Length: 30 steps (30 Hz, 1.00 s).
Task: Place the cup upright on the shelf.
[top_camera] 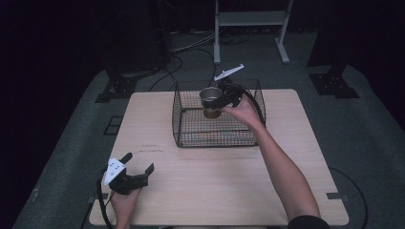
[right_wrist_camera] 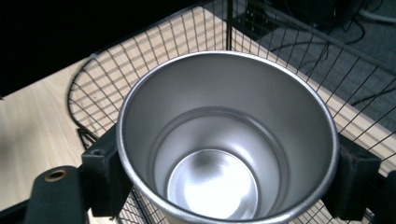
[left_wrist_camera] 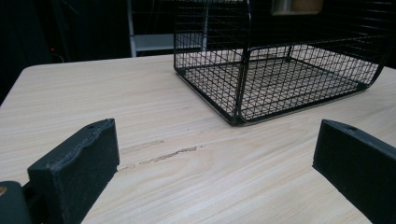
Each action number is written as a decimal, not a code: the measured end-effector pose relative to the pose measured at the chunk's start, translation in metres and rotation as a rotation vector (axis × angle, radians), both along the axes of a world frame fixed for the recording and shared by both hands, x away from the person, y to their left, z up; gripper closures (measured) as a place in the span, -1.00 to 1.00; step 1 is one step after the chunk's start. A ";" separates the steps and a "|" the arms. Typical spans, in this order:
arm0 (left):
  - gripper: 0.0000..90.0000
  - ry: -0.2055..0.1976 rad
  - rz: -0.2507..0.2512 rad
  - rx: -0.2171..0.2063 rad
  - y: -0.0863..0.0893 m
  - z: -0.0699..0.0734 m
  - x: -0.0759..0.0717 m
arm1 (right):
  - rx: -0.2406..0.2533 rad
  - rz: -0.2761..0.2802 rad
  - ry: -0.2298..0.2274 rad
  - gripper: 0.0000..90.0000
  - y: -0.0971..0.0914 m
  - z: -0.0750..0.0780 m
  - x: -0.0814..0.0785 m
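Note:
A shiny metal cup (top_camera: 210, 100) hangs upright over the black wire basket (top_camera: 191, 138), held from its right side by my right gripper (top_camera: 220, 98), which is shut on it. In the right gripper view the empty cup (right_wrist_camera: 224, 140) sits between the two black jaws, which press its sides, with the basket's mesh (right_wrist_camera: 116, 56) underneath. My left gripper (top_camera: 139, 163) rests low at the table's front left, open, with nothing between its jaws. From the left gripper view the basket (left_wrist_camera: 280, 79) stands ahead and to the right on the wooden table (left_wrist_camera: 140, 107).
The light wooden table (top_camera: 215, 191) has a broad bare front half. Beyond its far edge lie cables (top_camera: 191, 47) and a white frame leg (top_camera: 217, 33) on the grey floor. Dark stands (top_camera: 119, 86) sit at the back left and back right.

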<state>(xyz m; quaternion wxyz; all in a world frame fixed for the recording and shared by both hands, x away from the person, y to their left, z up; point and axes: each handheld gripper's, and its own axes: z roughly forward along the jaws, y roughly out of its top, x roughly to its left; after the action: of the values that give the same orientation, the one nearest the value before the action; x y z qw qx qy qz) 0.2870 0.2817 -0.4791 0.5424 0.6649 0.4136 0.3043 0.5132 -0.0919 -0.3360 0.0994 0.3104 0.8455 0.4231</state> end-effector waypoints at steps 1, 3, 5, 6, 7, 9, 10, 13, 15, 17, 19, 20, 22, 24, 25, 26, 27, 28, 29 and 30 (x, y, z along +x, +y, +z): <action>-1.00 0.004 0.006 -0.003 0.001 0.000 0.001 | -0.001 -0.003 0.007 -0.60 0.001 -0.003 0.002; -1.00 0.008 0.007 -0.012 0.001 0.000 0.001 | -0.001 -0.007 0.010 -0.60 0.002 -0.006 0.005; -1.00 0.011 0.009 -0.005 0.002 0.000 0.002 | -0.004 -0.011 0.023 -0.60 0.005 -0.015 0.012; -1.00 0.008 0.007 -0.001 0.001 0.000 0.002 | -0.003 -0.013 0.030 -0.60 0.006 -0.016 0.013; -1.00 0.005 0.008 -0.001 0.001 0.000 0.001 | 0.000 -0.012 0.036 -0.60 0.007 -0.019 0.014; -1.00 0.000 0.007 0.010 0.000 -0.001 0.001 | -0.007 -0.008 0.048 -0.60 0.009 -0.024 0.017; -1.00 0.003 0.016 0.012 -0.001 -0.001 0.002 | -0.017 -0.012 0.050 -0.60 0.010 -0.026 0.019; -1.00 0.002 0.049 0.004 -0.002 -0.001 0.004 | -0.015 -0.026 0.071 -0.60 0.010 -0.032 0.022; -1.00 0.003 0.066 -0.004 -0.002 -0.001 0.004 | -0.010 -0.029 0.073 -0.60 0.010 -0.034 0.023; -1.00 0.018 0.093 -0.013 -0.002 -0.002 0.006 | -0.035 -0.039 0.087 -0.60 0.011 -0.040 0.025; -1.00 0.027 0.115 0.000 -0.003 -0.002 0.007 | -0.054 -0.041 0.095 -0.60 0.011 -0.043 0.027; -1.00 0.029 0.120 0.005 -0.005 -0.003 0.007 | -0.061 -0.043 0.099 -0.60 0.011 -0.045 0.028; -1.00 0.026 0.121 0.019 -0.007 -0.003 0.008 | -0.073 -0.043 0.101 -0.60 0.012 -0.048 0.029; -1.00 0.029 0.126 0.020 -0.008 -0.003 0.008 | -0.083 -0.055 0.106 -0.60 0.012 -0.052 0.031; -1.00 0.031 0.126 0.021 -0.007 -0.003 0.009 | -0.081 -0.060 0.111 -0.60 0.012 -0.054 0.032; -1.00 0.030 0.126 0.018 -0.007 -0.004 0.009 | -0.085 -0.059 0.123 -0.60 0.012 -0.056 0.033; -1.00 0.030 0.127 0.016 -0.007 -0.004 0.009 | -0.089 -0.055 0.130 -0.60 0.013 -0.058 0.034; -1.00 0.028 0.125 0.020 -0.007 -0.004 0.009 | -0.099 -0.057 0.134 -0.60 0.013 -0.061 0.035; -1.00 0.024 0.121 0.022 -0.008 -0.004 0.008 | -0.108 -0.061 0.140 -0.60 0.013 -0.063 0.037; -1.00 0.019 0.116 0.025 -0.008 -0.004 0.008 | -0.104 -0.064 0.146 -0.60 0.013 -0.064 0.037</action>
<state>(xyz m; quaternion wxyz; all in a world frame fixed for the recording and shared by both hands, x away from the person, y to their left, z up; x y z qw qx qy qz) 0.2949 0.2739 -0.4830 0.5115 0.6495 0.4529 0.3339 0.5505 -0.0791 -0.4004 0.0670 0.3615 0.8609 0.3516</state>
